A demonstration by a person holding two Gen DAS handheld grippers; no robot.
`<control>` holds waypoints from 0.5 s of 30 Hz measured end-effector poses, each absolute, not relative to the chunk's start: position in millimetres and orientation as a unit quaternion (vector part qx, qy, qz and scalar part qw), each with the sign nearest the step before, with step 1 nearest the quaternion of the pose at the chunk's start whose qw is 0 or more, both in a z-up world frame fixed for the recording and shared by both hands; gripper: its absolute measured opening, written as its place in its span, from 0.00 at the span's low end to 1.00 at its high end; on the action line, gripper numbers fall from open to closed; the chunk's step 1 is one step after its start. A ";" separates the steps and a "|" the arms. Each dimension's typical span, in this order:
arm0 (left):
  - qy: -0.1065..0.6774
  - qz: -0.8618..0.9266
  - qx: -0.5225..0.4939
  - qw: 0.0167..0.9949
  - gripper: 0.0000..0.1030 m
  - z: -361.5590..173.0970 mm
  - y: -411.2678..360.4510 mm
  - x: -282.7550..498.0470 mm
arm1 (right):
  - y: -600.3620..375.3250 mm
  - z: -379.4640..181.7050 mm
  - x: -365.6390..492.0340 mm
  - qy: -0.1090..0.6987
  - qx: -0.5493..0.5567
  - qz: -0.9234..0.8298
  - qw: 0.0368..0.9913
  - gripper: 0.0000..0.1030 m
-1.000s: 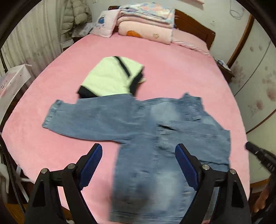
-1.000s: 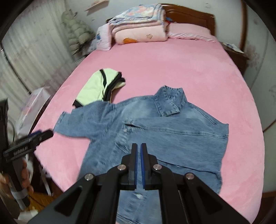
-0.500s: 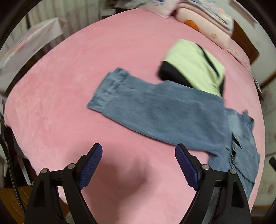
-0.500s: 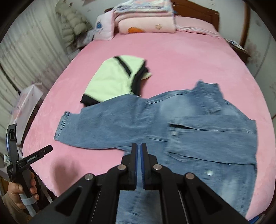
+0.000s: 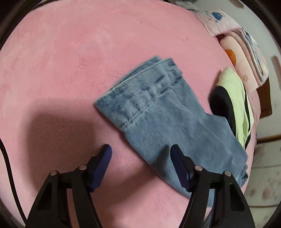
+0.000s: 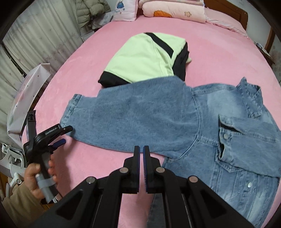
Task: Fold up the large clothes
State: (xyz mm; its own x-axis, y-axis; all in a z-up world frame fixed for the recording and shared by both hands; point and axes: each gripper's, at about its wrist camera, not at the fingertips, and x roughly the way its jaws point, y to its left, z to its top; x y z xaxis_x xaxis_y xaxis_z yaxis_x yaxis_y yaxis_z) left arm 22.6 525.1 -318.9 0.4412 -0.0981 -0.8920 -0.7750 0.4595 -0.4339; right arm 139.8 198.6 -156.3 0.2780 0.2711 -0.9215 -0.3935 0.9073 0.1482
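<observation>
A blue denim jacket (image 6: 202, 126) lies flat on a bed covered with a pink blanket (image 6: 219, 52). One sleeve (image 5: 158, 119) stretches out sideways from the jacket body, its cuff (image 6: 70, 108) resting near the blanket's edge. The other sleeve is folded across the chest, over a buttoned pocket. A folded light green and black garment (image 6: 145, 57) sits just beyond the jacket toward the headboard, with the outstretched sleeve overlapping its near edge. Folded pink quilts (image 6: 175, 12) and a pillow are stacked at the head of the bed, well apart from the jacket.

The left gripper (image 5: 140, 157) is held in the person's hand (image 6: 38, 175) at the blanket's edge beside the cuff. Its blue-padded jaws are spread wide and hold nothing; one pad sits over bare blanket, the other over the sleeve's lower edge. Whether they touch the fabric cannot be told.

The right gripper (image 6: 141, 166) hovers near the jacket's underarm. Its jaws are nearly together, with only a thin slit between the pads, and nothing is caught between them.
</observation>
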 end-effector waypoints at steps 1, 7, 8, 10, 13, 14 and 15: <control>0.468 0.239 -0.462 0.715 0.65 -322.0 525.8 24.1 | 197.8 -158.6 140.2 0.567 -0.052 0.207 0.796 0.03; 0.468 0.244 -0.433 0.731 0.23 -324.9 527.8 44.7 | 189.1 -171.8 143.2 0.582 -0.035 0.188 0.790 0.03; 0.467 0.245 -0.435 0.730 0.19 -323.2 529.3 46.6 | 187.6 -173.3 144.2 0.585 -0.031 0.187 0.789 0.03; 0.461 0.242 -0.449 0.726 0.10 -318.3 531.9 48.2 | 183.5 -175.1 144.8 0.588 -0.021 0.184 0.788 0.03; 0.445 0.248 -0.445 0.737 0.07 -294.9 526.2 49.4 | 176.9 -174.1 143.9 0.586 -0.015 0.182 0.790 0.03; 0.431 0.243 -0.446 0.746 0.07 -280.9 521.8 48.8 | 174.0 -173.7 143.6 0.586 -0.014 0.181 0.790 0.03; 0.418 0.234 -0.448 0.755 0.07 -267.0 517.0 48.8 | 170.8 -173.1 143.6 0.585 -0.012 0.180 0.791 0.03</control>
State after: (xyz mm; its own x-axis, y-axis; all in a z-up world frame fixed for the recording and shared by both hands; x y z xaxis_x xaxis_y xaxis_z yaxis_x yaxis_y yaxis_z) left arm 48.8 517.0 -267.0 0.5408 -0.0210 -0.8409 -0.7285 0.4882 -0.4806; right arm 143.6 170.8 -173.1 0.2502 0.2706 -0.9296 -0.2987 0.9349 0.1917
